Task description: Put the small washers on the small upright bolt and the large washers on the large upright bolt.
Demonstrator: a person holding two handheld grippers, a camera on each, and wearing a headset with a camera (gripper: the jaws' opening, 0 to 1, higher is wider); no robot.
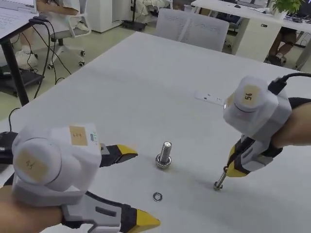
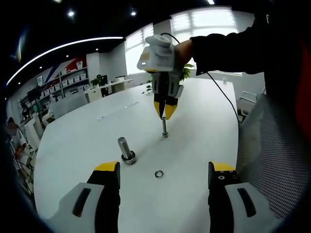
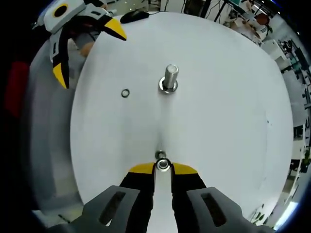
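The large bolt (image 1: 164, 154) (image 2: 125, 149) (image 3: 169, 77) stands upright mid-table with a washer around its base. To its right is the thin small bolt (image 1: 219, 180) (image 2: 164, 128). My right gripper (image 1: 234, 171) (image 2: 165, 112) (image 3: 163, 167) points down at that bolt's top, its jaws shut on a small washer (image 3: 163, 165) right over the bolt's end. A loose small washer (image 1: 157, 196) (image 2: 159, 174) (image 3: 125, 92) lies flat in front of the large bolt. My left gripper (image 1: 138, 187) (image 2: 164, 170) (image 3: 87, 53) hovers low at the near left, open, with the loose washer just ahead between its jaws.
The white table (image 1: 146, 87) stretches far beyond the bolts. A white label strip (image 1: 209, 98) lies at the back right. A grey chair (image 1: 192, 29) stands at the far edge. A black mouse (image 1: 5, 141) sits at the left edge.
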